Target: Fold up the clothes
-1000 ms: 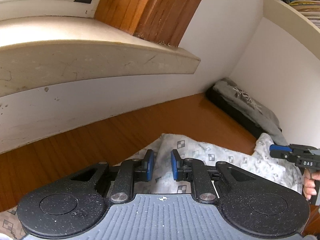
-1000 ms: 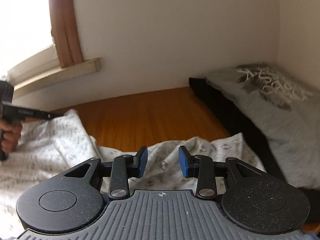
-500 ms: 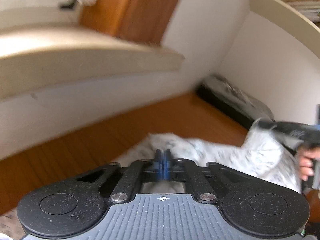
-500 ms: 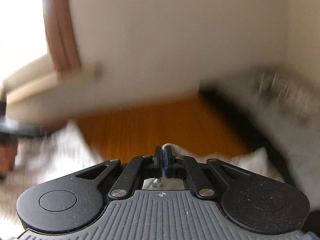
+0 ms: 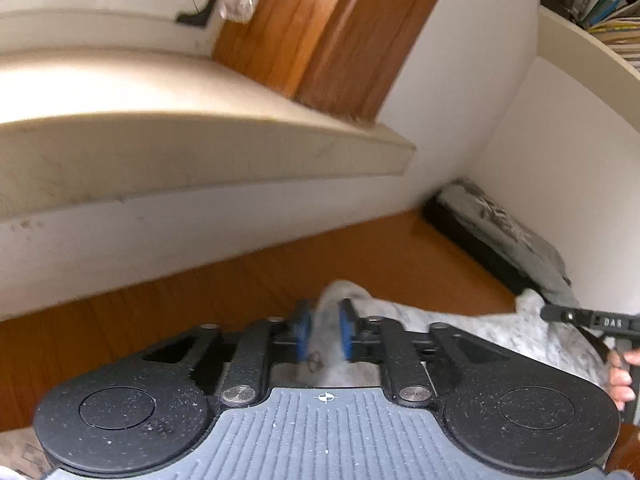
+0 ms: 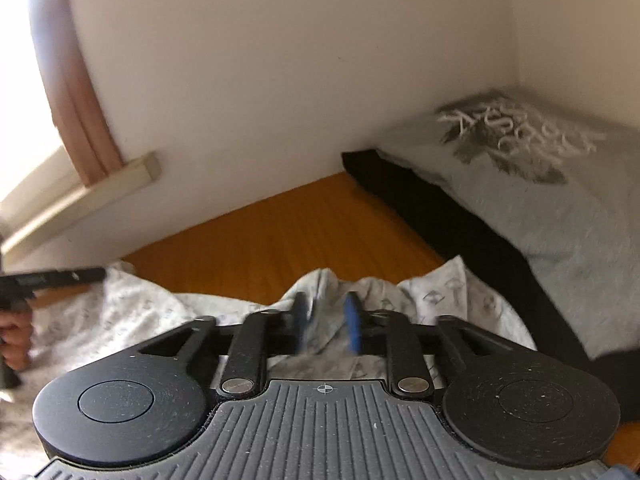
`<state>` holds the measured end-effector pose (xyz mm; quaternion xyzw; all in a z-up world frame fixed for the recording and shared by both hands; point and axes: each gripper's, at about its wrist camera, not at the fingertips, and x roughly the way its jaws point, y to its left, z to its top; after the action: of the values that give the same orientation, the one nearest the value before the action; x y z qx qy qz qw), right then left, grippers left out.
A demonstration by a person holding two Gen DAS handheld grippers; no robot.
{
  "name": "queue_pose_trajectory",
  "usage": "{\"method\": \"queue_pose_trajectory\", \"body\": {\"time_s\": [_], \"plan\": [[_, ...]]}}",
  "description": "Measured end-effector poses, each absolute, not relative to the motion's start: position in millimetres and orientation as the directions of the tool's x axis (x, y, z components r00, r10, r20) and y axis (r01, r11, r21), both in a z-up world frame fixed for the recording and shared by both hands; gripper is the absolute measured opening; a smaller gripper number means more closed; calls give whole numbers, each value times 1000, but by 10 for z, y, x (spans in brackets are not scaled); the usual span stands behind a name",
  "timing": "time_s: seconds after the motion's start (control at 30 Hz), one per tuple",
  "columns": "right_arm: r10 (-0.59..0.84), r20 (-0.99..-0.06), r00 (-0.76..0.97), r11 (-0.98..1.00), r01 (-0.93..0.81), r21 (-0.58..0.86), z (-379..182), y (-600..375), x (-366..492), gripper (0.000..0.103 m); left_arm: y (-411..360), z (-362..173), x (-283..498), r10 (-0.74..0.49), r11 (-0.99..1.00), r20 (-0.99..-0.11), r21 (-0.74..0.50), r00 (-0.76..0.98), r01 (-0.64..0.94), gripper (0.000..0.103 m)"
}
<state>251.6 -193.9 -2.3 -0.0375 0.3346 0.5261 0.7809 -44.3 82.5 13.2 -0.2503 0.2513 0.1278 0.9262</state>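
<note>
Left wrist view shows both the left gripper (image 5: 323,336) and right gripper (image 6: 326,326) parted around bunched patterned white garment (image 6: 436,300) on the near wooden table (image 6: 288,232), folding unfinished.

An orange-brown wooden table (image 6: 288,236) fills the middle of both views and meets the white wall at its far edge. A white garment with small grey printed marks (image 6: 136,308) lies crumpled across the lower part of the frame. At the right, a black folded piece (image 6: 460,232) rests on the wood, with a grey printed garment (image 6: 560,208) on top.
</note>
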Motion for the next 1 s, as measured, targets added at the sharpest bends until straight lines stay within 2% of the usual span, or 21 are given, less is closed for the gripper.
{"method": "queue_pose_trajectory", "body": {"time_s": [0.13, 0.23, 0.3, 0.33, 0.37, 0.4, 0.5, 0.53, 0.6, 0.67, 0.77, 0.83, 1.0], "plan": [[782, -602, 160, 419, -850, 319, -31, -1839, 2463, 40, 763, 83, -365, 44, 868, -563, -388, 825, -310, 27], [767, -628, 132, 415, -848, 329, -105, -1737, 2406, 42, 693, 90, -375, 43, 886, -568, -359, 822, -294, 27], [781, -612, 125, 402, -851, 339, -123, -1683, 2389, 40, 662, 99, -369, 60, 896, -555, -337, 830, -290, 7], [795, -593, 127, 388, -858, 337, -111, -1659, 2381, 34, 660, 107, -380, 77, 897, -548, -327, 833, -298, 3], [810, -573, 129, 375, -865, 335, -98, -1636, 2373, 2, 657, 125, -420, 110, 893, -532, -317, 840, -318, 2], [839, -523, 151, 360, -875, 324, -57, -1651, 2351, 4, 662, 158, -534, 146, 887, -509, -313, 848, -340, 2], [923, -296, 245, 341, -879, 335, 103, -1850, 2296, 5, 724, 209, -633, 191, 864, -467, -337, 863, -374, 2], [921, -297, 252, 346, -879, 327, 103, -1847, 2281, 6, 740, 214, -652, 192, 859, -462, -347, 866, -376, 2], [885, -388, 257, 381, -878, 290, 48, -1756, 2262, 14, 750, 195, -643, 202, 854, -474, -343, 857, -391, 2], [840, -480, 253, 413, -871, 266, -30, -1705, 2281, 17, 760, 176, -635, 212, 849, -486, -338, 848, -406, 2], [820, -501, 277, 421, -885, 200, -27, -1788, 2281, 42, 804, 161, -590, 214, 843, -500, -340, 839, -417, 2], [810, -511, 288, 413, -899, 148, -5, -1851, 2283, 43, 811, 152, -584, 213, 843, -503, -339, 838, -418, 3], [752, -611, 248, 310, -951, -4, -112, -1801, 2238, 45, 829, 129, -567, 212, 842, -511, -337, 833, -421, 3]]}}
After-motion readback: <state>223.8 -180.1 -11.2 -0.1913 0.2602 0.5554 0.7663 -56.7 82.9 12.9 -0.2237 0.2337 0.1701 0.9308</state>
